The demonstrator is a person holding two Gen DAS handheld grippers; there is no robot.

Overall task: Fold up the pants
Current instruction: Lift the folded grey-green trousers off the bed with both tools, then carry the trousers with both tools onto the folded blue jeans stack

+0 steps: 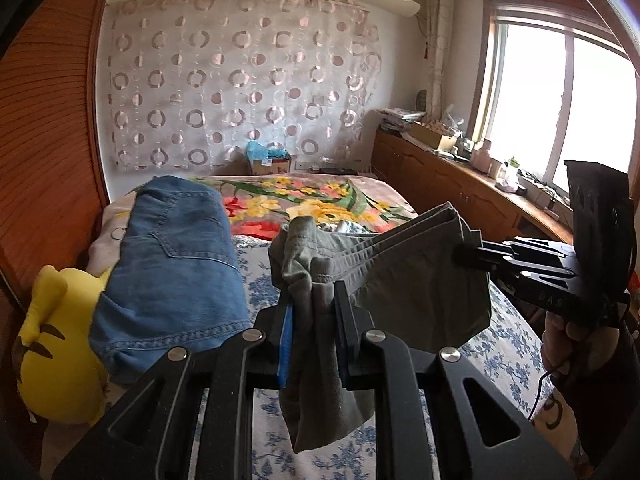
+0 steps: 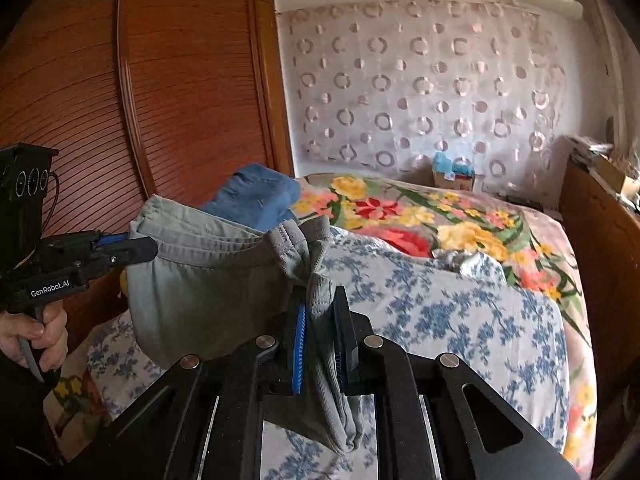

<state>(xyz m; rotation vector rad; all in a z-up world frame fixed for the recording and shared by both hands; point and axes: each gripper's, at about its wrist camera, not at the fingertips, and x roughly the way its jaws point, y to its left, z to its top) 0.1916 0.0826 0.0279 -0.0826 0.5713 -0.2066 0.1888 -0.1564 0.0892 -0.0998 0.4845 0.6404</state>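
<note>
Pants (image 1: 404,276): gray-green, up in the air over the bed (image 1: 492,356), bunched in layers.
Left gripper (image 1: 314,312): pinching the end at 6 o'clock.
Right gripper (image 2: 320,320): pinching the other end.
Done: looks part folded.
Left: lay flat, fold again.

Your olive-grey pants (image 1: 404,276) hang between two black tools, the left tool (image 1: 314,320) and the right tool (image 2: 320,332), each with bright blue pads (image 2: 299,350). Below you lies a white sheet printed with blue flowers (image 2: 460,312), then a blanket (image 1: 304,204) of yellow and red blooms with green leaves on a pinkish ground. You also have faded blue denim jeans (image 1: 176,264), a yellow plush toy with black marks (image 1: 52,344), a sheer white curtain of pink-brown rings and dots (image 1: 240,80), and a reddish-brown slatted wardrobe (image 2: 140,100).
</note>
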